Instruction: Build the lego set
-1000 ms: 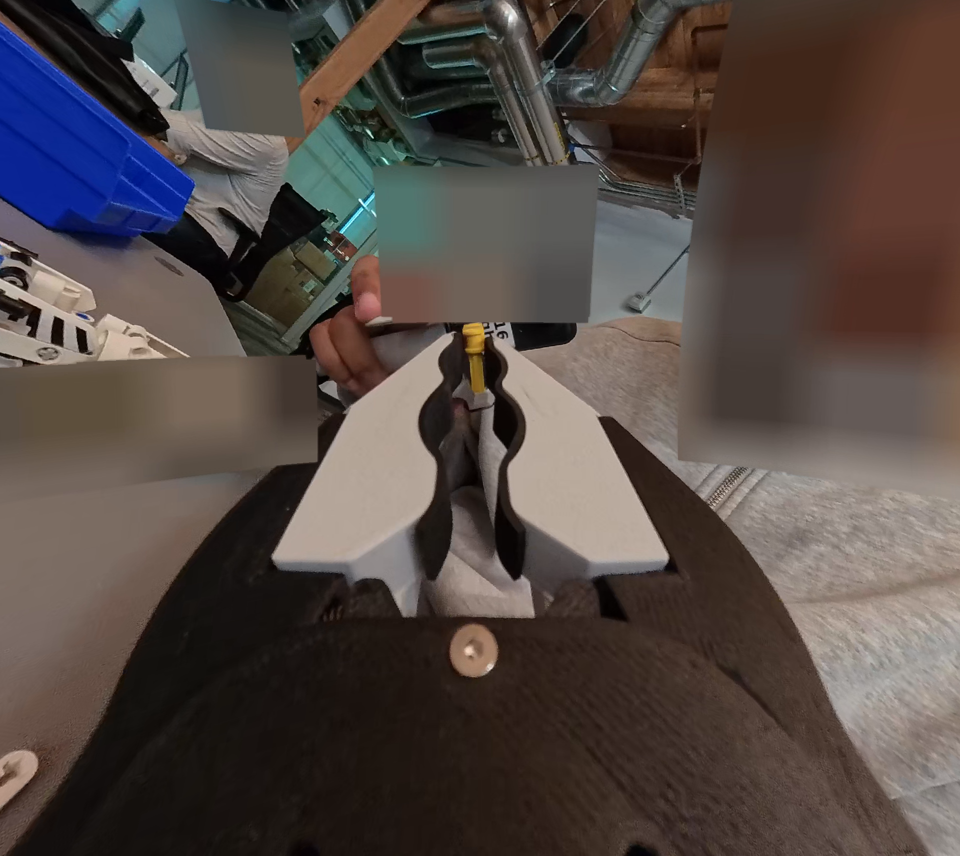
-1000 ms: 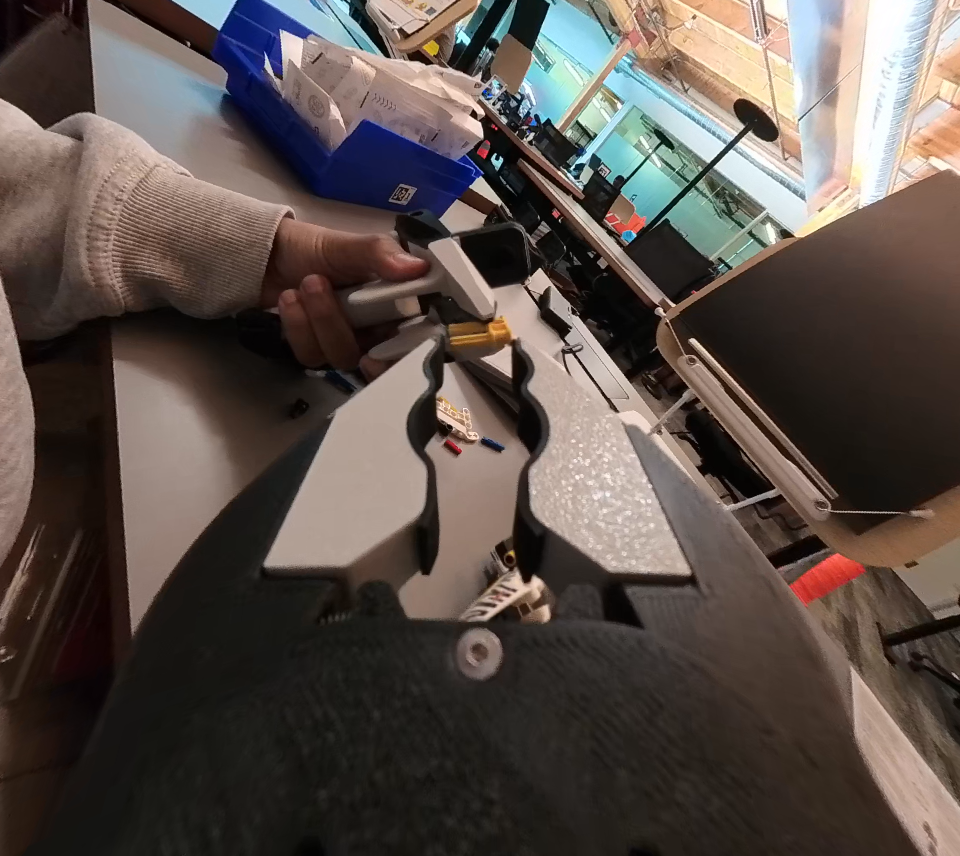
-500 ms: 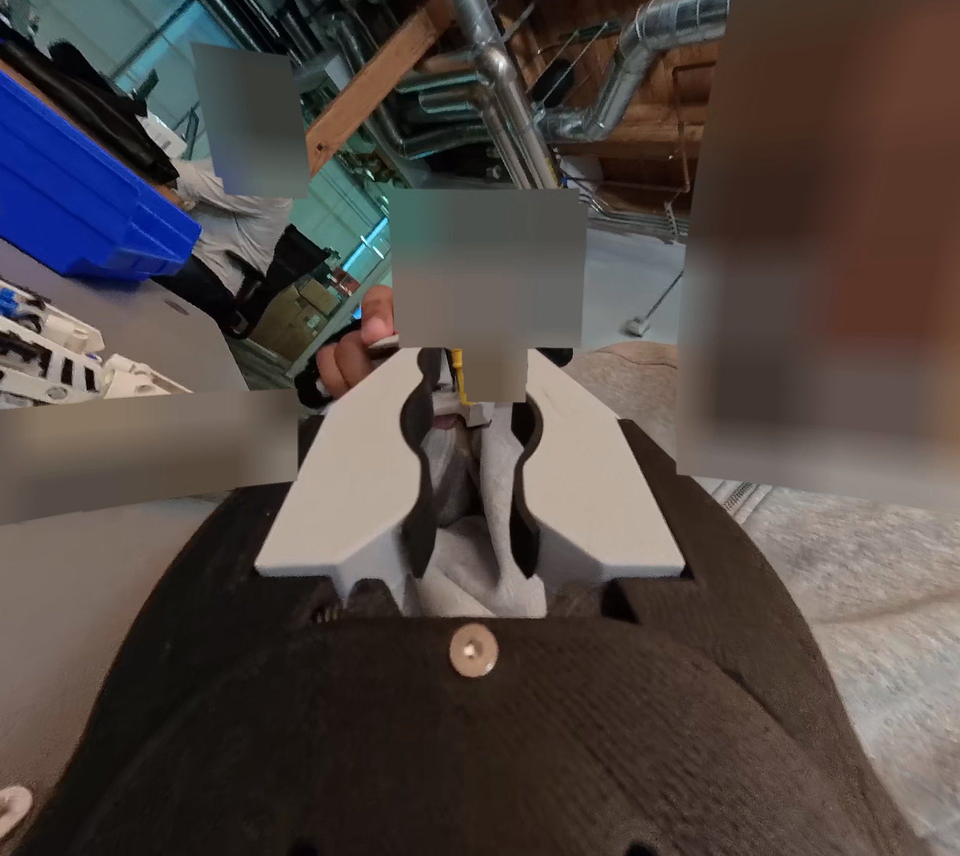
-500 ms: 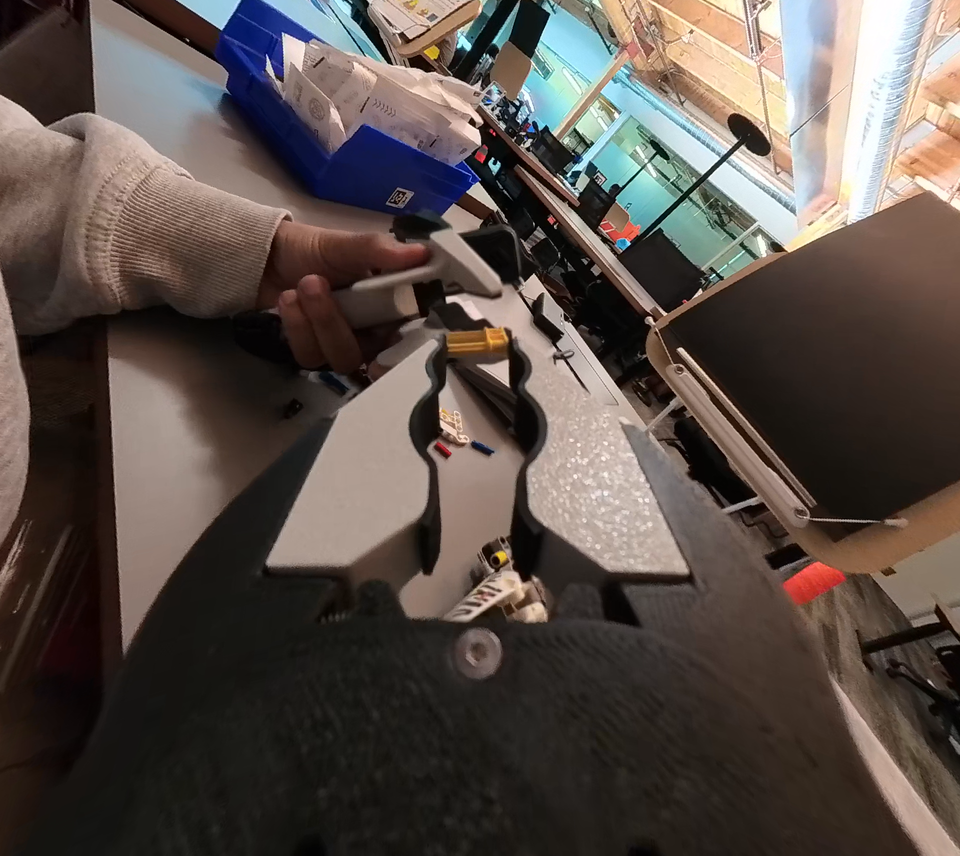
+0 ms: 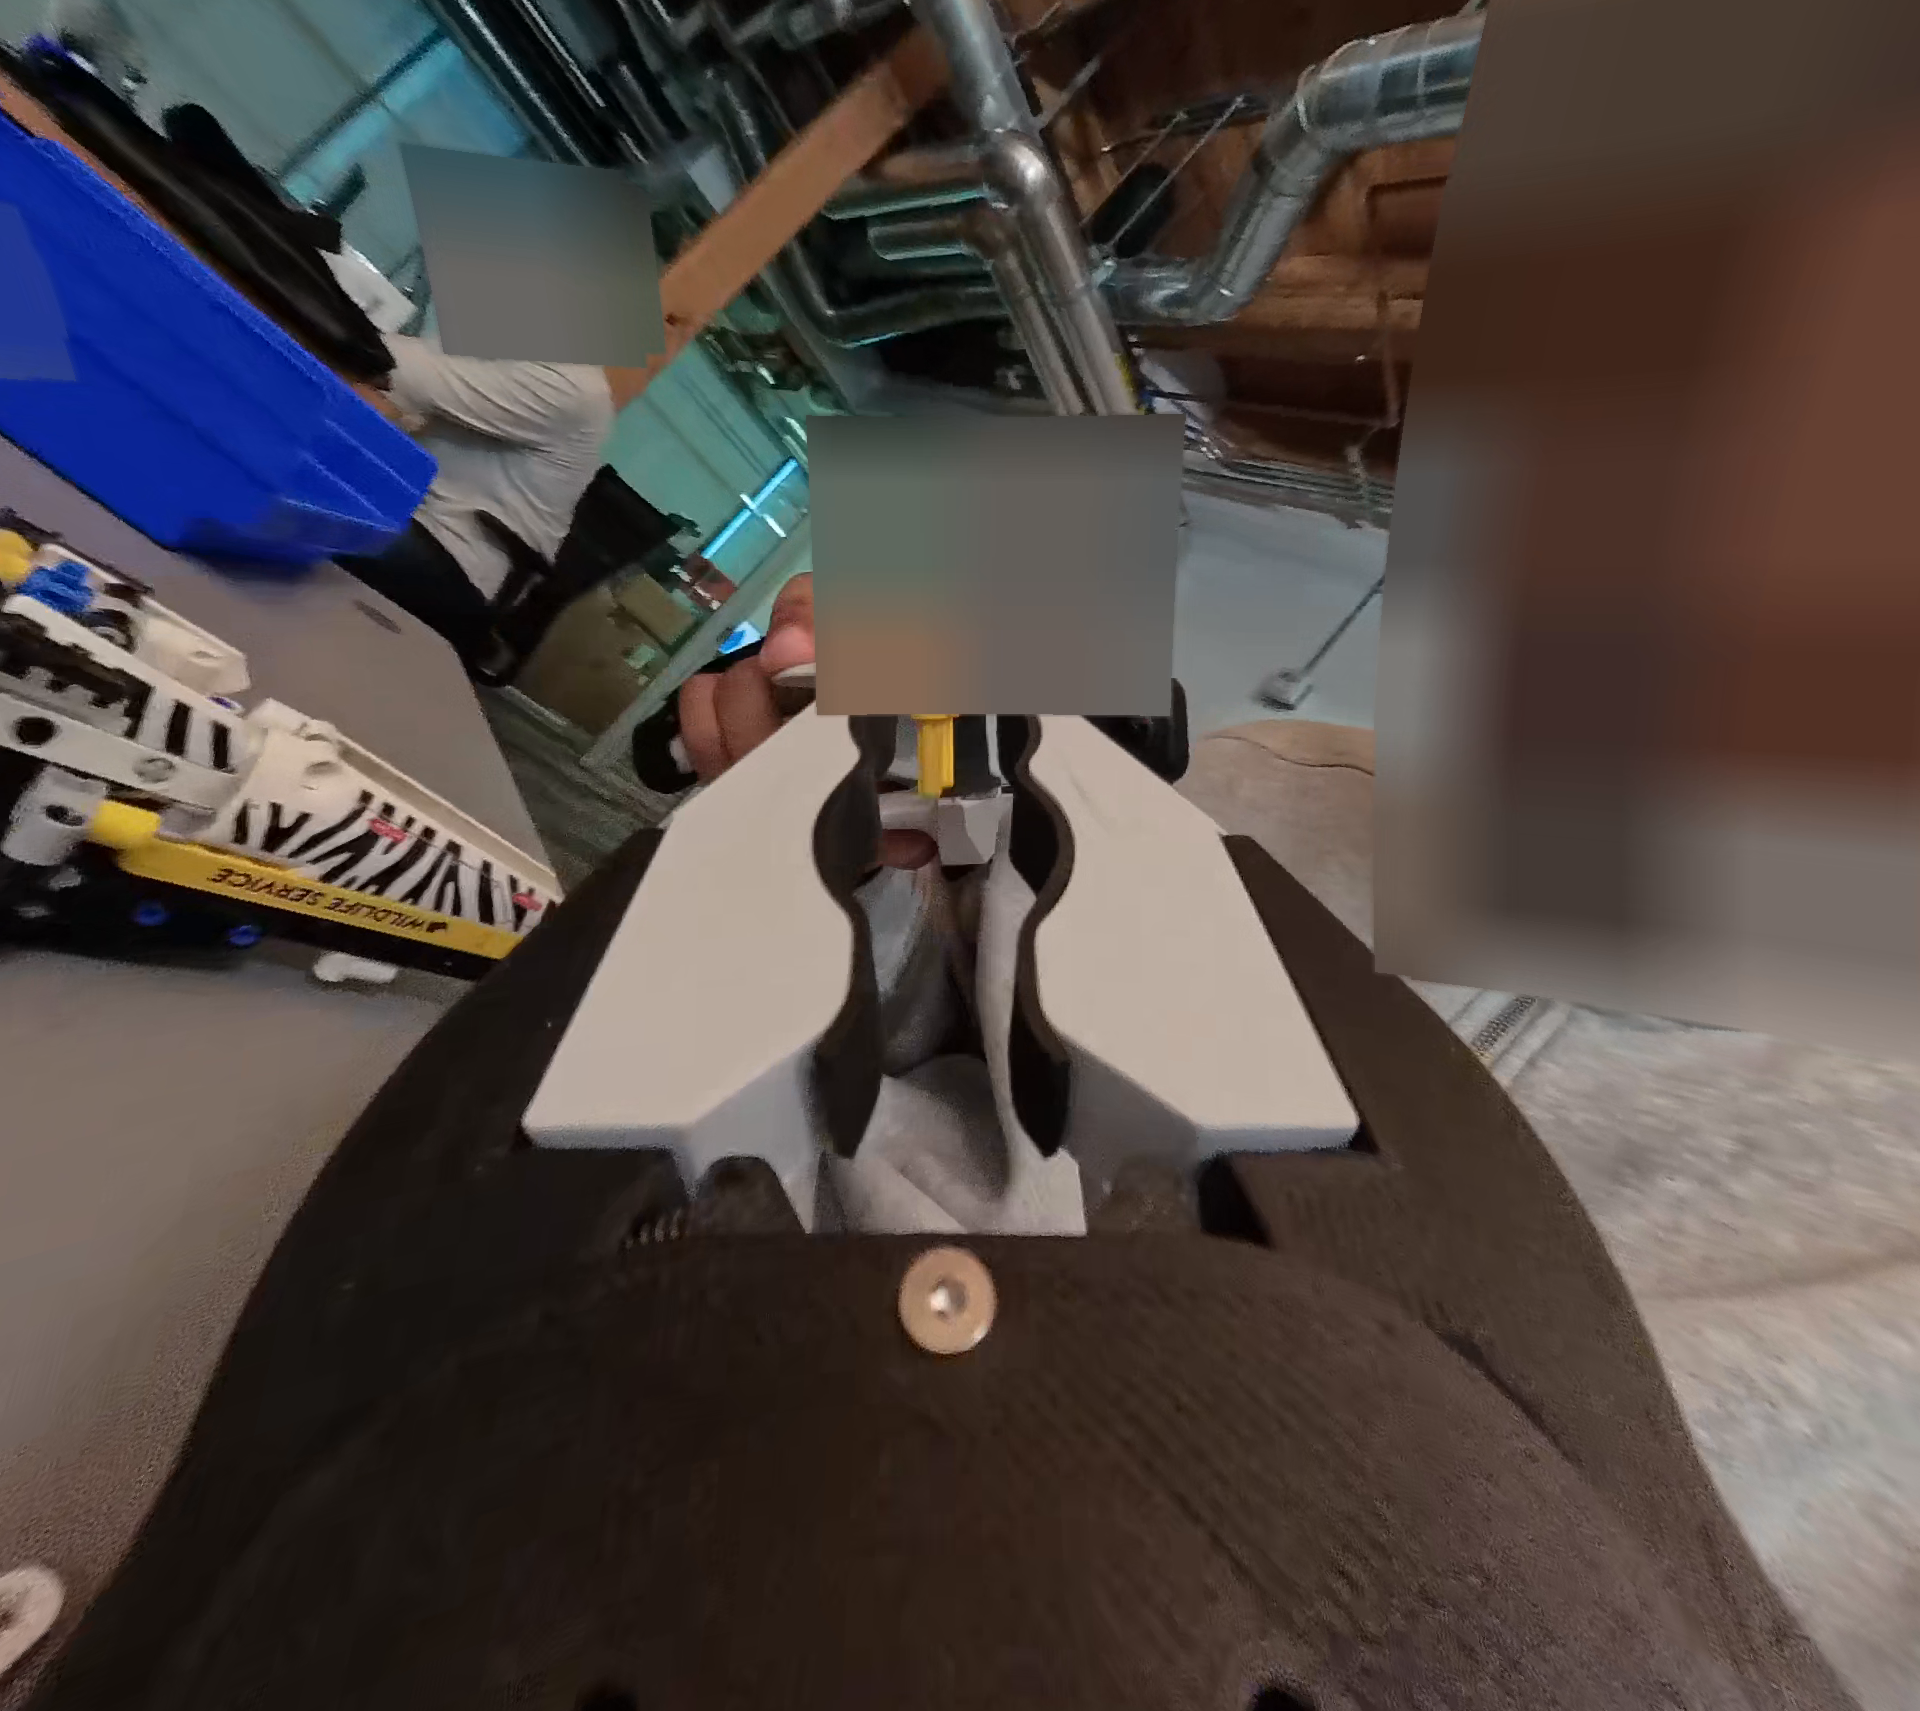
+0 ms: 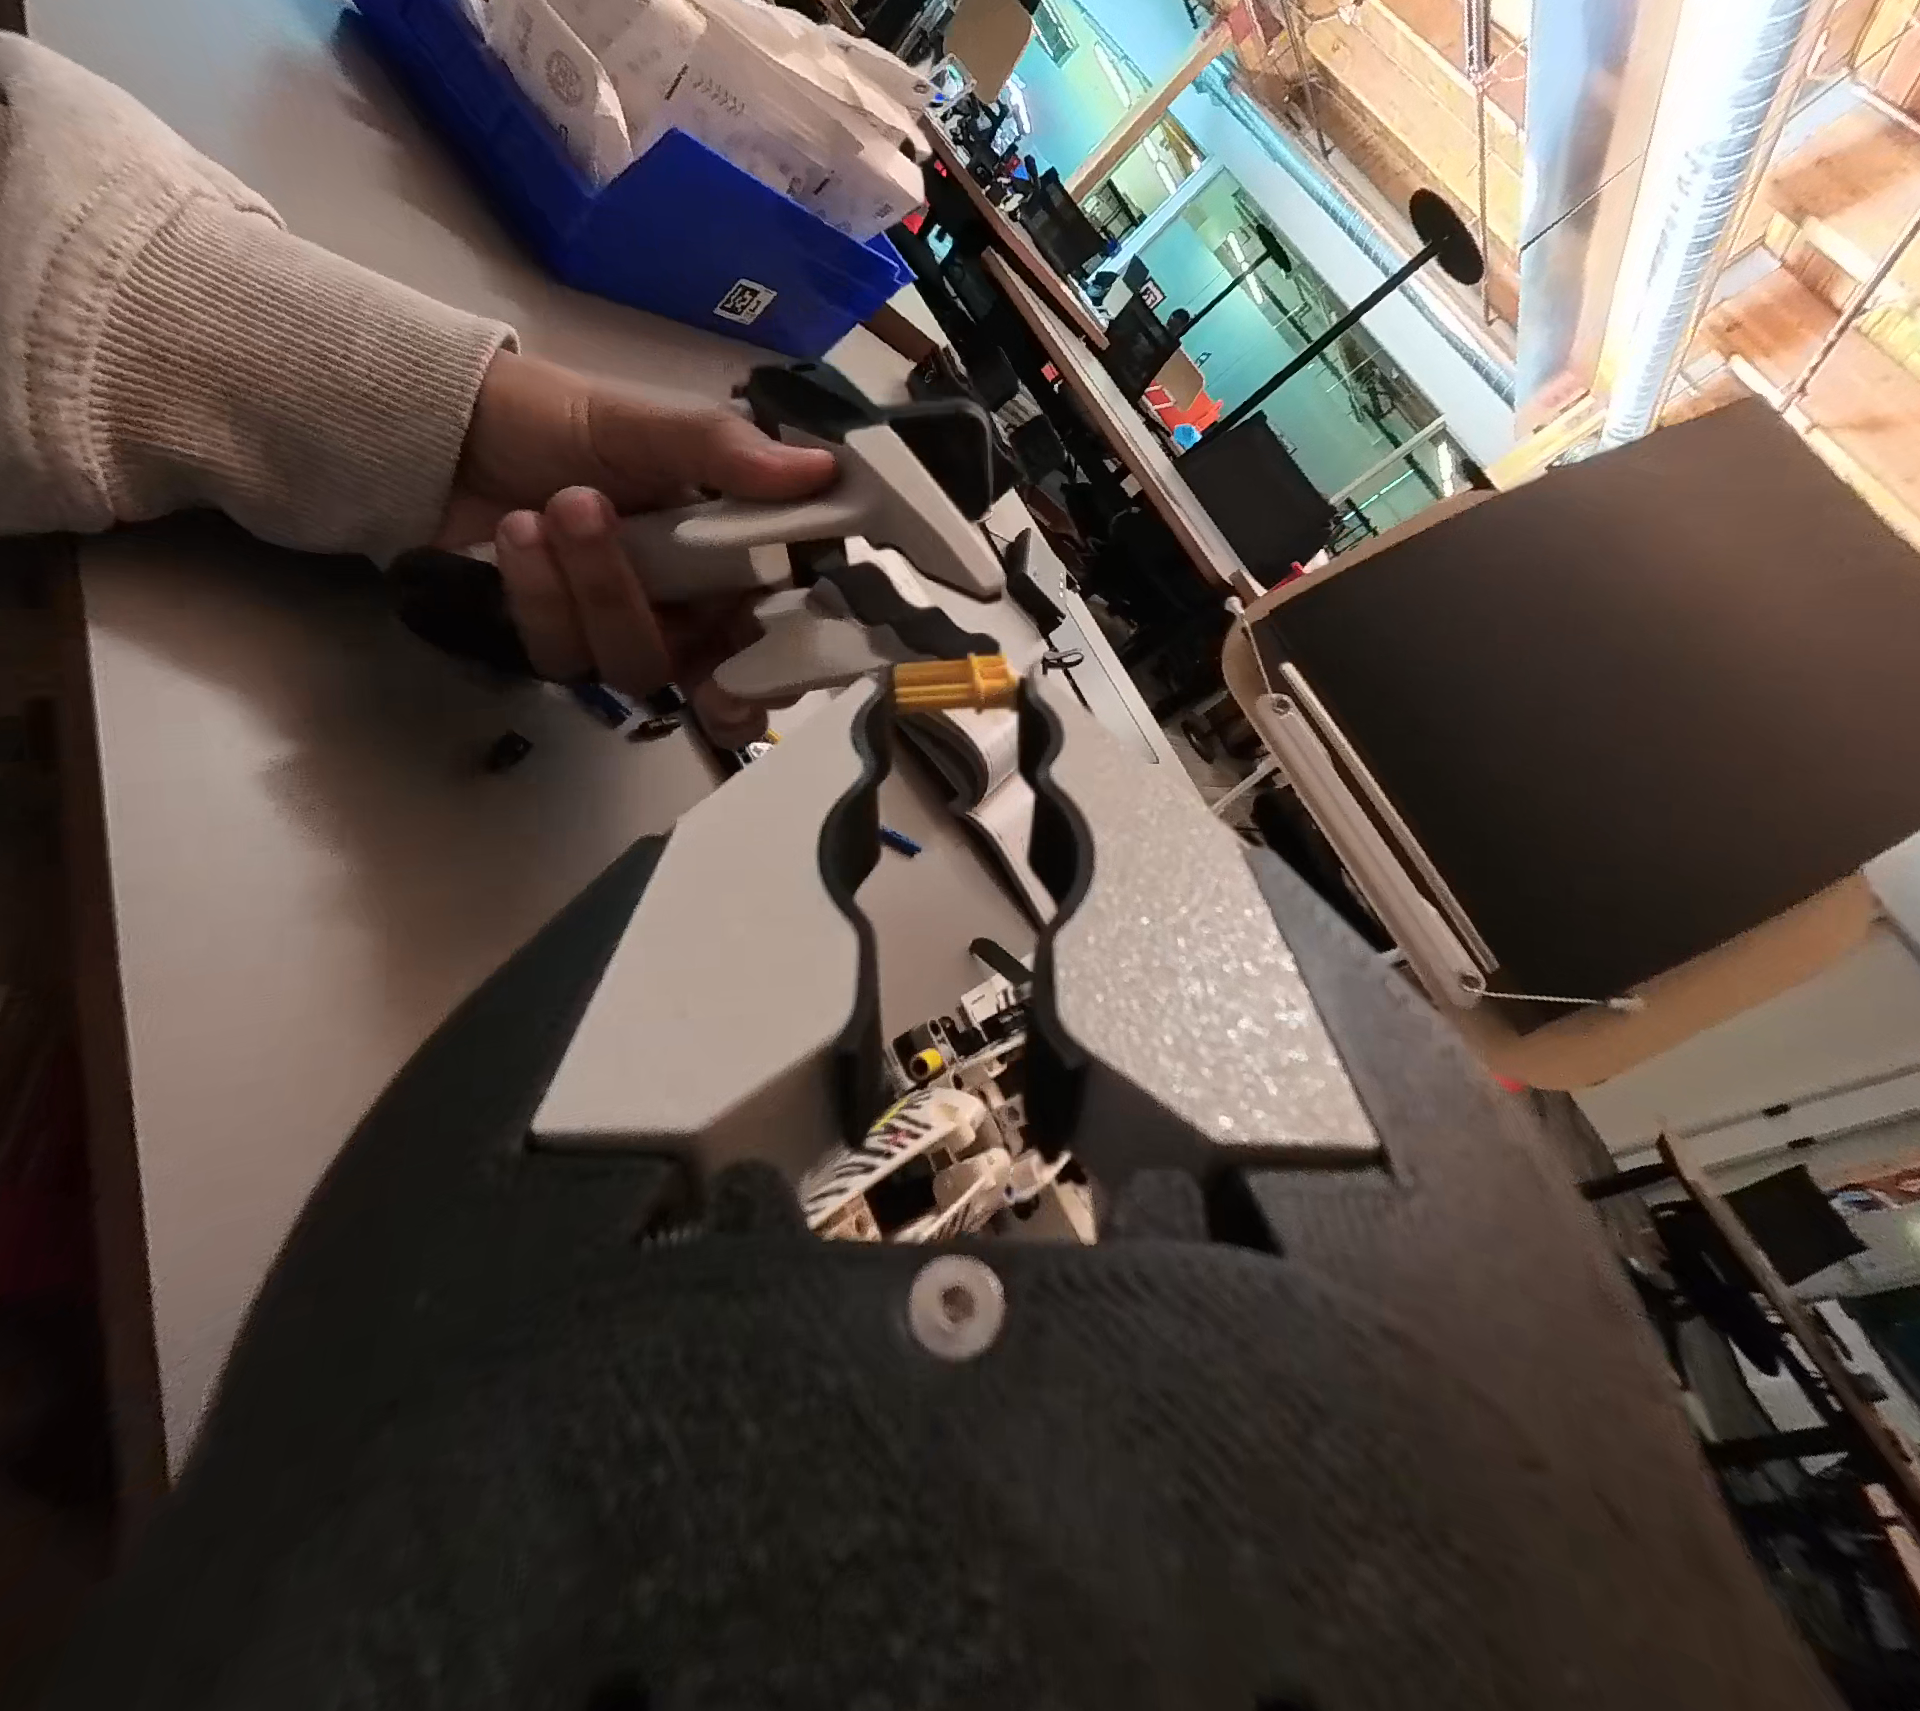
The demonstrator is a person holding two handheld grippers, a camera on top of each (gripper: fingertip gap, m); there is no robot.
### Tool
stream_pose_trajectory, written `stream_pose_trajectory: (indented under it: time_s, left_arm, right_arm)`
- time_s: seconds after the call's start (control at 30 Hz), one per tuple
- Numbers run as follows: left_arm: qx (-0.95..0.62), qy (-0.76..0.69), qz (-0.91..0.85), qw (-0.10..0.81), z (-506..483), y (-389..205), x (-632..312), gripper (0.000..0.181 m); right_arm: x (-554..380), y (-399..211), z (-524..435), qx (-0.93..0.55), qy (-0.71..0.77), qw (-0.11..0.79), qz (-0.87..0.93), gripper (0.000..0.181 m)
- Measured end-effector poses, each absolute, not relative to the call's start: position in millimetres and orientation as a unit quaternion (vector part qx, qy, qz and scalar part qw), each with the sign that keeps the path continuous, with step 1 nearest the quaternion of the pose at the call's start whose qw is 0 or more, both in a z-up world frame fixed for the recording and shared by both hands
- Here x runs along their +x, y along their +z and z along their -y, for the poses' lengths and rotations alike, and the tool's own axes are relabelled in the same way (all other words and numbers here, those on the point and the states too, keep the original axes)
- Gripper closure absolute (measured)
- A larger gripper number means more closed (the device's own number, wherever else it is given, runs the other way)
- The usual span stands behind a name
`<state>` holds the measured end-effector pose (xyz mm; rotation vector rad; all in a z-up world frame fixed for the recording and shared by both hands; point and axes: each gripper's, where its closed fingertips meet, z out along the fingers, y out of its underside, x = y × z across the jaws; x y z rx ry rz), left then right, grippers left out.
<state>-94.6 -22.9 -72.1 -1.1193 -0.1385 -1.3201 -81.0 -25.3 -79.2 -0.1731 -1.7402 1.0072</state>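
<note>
Now you are holding a yellow peg (image 6: 951, 683) crosswise in the right gripper (image 6: 953, 697), at frame centre. The left gripper (image 5: 933, 752) is standing narrowly apart, empty. Next, I think, you must align it carefully.

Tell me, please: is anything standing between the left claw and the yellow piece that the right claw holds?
Nothing visible. The right claw pinches the yellow piece at its tips. The left claw is open right before it, with only air between.

yellow sill of zebra-striped model (image 5: 343, 898) | printed lettering | blue bin (image 6: 665, 227) | code sticker
</note>
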Motion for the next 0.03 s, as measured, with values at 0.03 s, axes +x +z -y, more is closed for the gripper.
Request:
stream_pose_trajectory:
  time_s: [0.03]
  left_arm:
    - [-0.49,-0.584,0.059,0.644,22.7,-71.8,-93.2,0.166]
  right_arm:
    - [-80.1,-79.8,26.9,-0.069,0.422,0.531,0.732,0.159]
